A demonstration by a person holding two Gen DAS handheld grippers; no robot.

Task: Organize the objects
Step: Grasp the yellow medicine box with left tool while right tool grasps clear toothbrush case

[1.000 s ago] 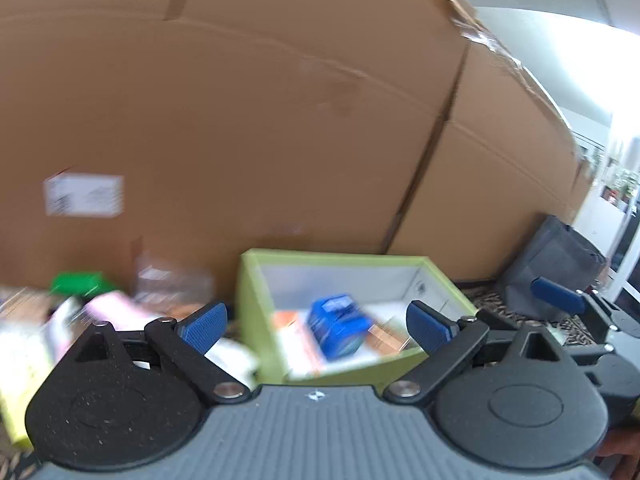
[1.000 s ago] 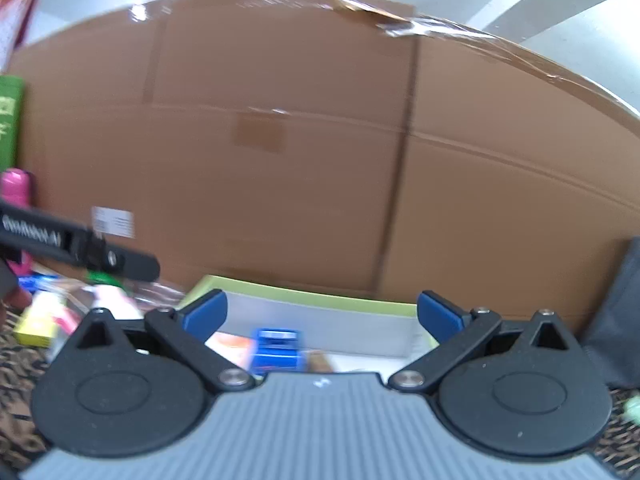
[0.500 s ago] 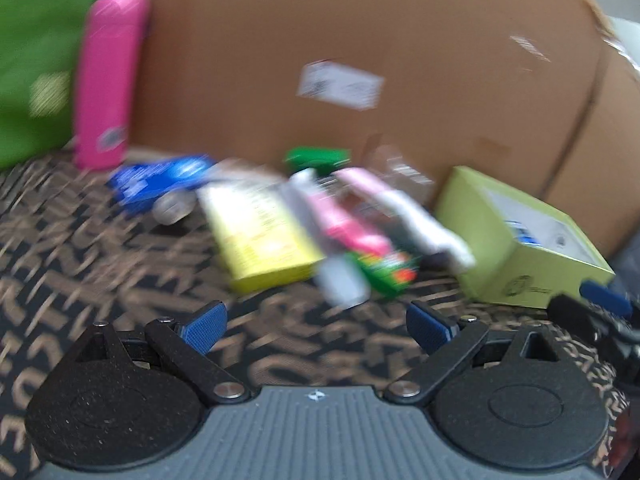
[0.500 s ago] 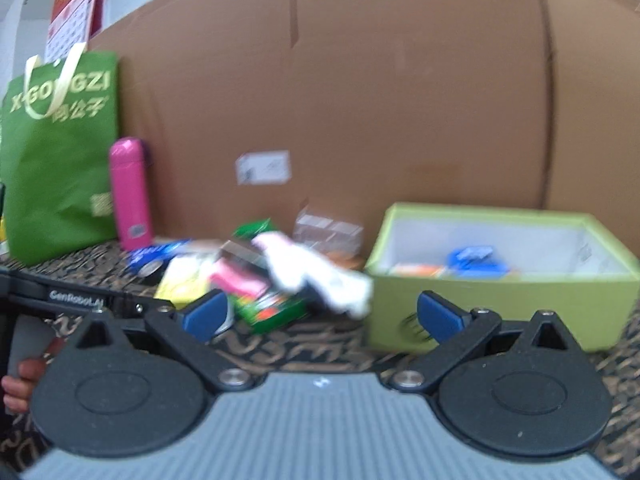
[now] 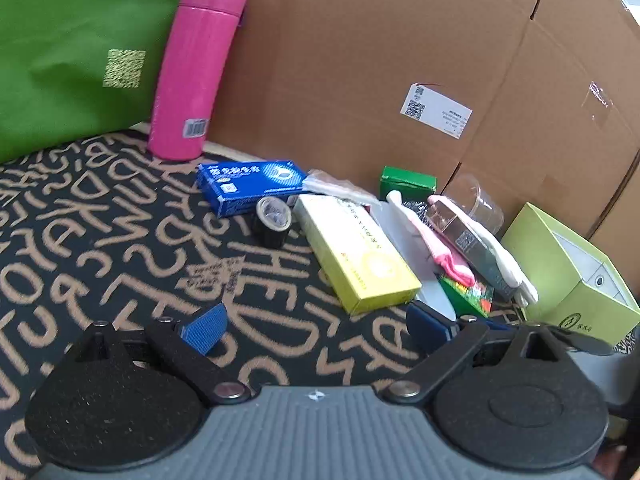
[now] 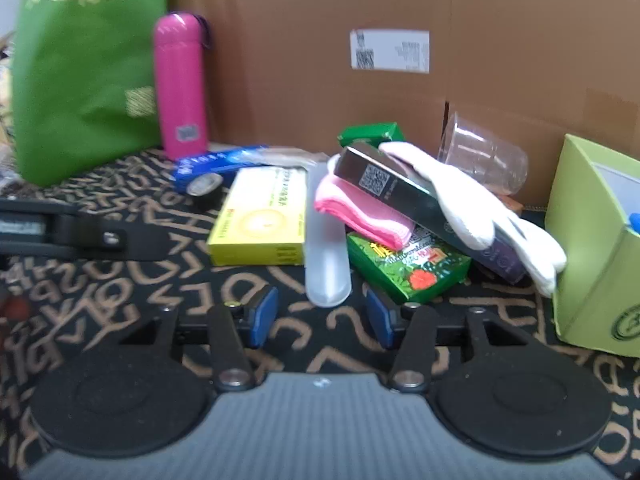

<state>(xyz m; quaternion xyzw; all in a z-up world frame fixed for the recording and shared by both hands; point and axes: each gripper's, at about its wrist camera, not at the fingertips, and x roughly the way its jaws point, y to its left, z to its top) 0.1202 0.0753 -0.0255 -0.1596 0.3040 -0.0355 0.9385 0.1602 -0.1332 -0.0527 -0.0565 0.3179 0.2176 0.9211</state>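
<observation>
The frosted tube (image 6: 326,240) lies at the centre of the right wrist view, its rounded end pointing down the frame at the right gripper (image 6: 322,316), wedged between the yellow box (image 6: 260,220) on its left and the green packet (image 6: 408,268) on its right. By my reading it is the next piece to go into the lime box (image 6: 592,248) at the right edge. The right gripper's jaws have just been closing to about half width; they stand just short of the tube's end with nothing between them, so nothing is held.

To do it well, slide the jaws forward until both pads straddle the tube past its rounded tip, then close; a pinch on the tip alone would likely squirt it out. Keep the right pad off the green packet, since the pink cloth (image 6: 364,216), the dark carton (image 6: 420,204) and the white glove (image 6: 480,208) are stacked on it and could slide. Lift straight up before swinging right.

In the left wrist view the left gripper (image 5: 316,326) hangs wide open and empty over the patterned tabletop (image 5: 100,240), near the yellow box (image 5: 356,248) and clear of the tape roll (image 5: 272,220); best it stays back.
</observation>
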